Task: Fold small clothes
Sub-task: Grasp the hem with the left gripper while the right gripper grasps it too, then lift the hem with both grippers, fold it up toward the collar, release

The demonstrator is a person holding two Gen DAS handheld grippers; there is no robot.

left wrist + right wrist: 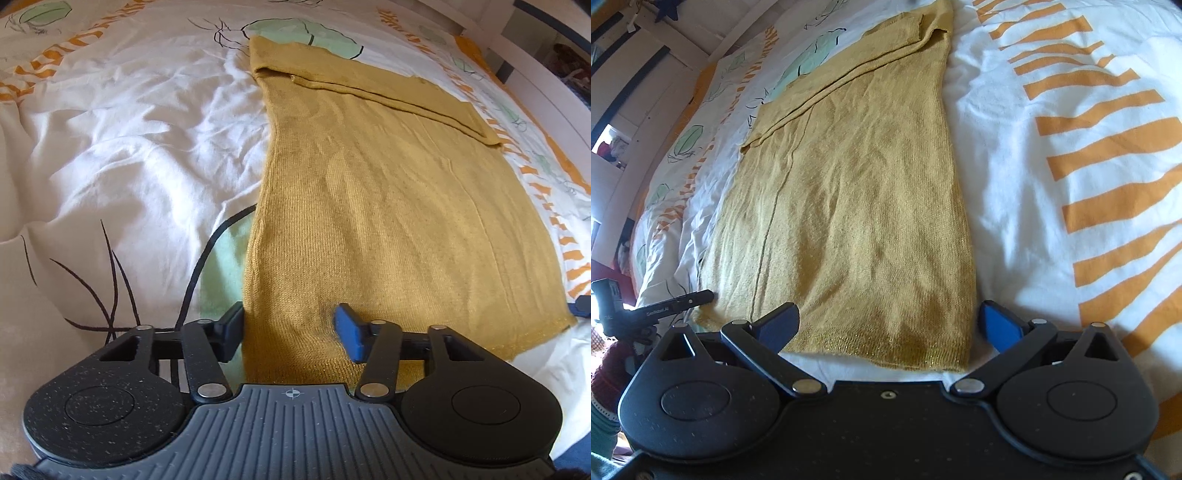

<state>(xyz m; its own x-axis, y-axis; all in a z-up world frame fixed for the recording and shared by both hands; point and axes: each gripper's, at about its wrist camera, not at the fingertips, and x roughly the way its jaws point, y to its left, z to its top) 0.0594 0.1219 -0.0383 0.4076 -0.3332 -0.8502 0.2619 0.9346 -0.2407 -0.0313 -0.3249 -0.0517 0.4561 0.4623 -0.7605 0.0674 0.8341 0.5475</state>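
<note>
- Mustard knit lies between the fingers of the left tool, which is spread wide and straddles the near hem at the garment's left corner; whether the fingers press the cloth I cannot tell.
- The right tool is likewise spread, its fingers set either side of the hem's right corner, pinching nothing.
- The sweater lies flat and lengthwise on the bed, hem towards the near edge, sleeves already folded across the far end (so it reads as a long narrow panel).
- It looks soft, light and limp, slightly stretchy: it should drape and sag rather than hold shape, and the knit should give the pads friction.
- Best hold, I judge: both hem corners, where the ribbed band is thicker, taking every layer so the fold carries evenly.
</note>
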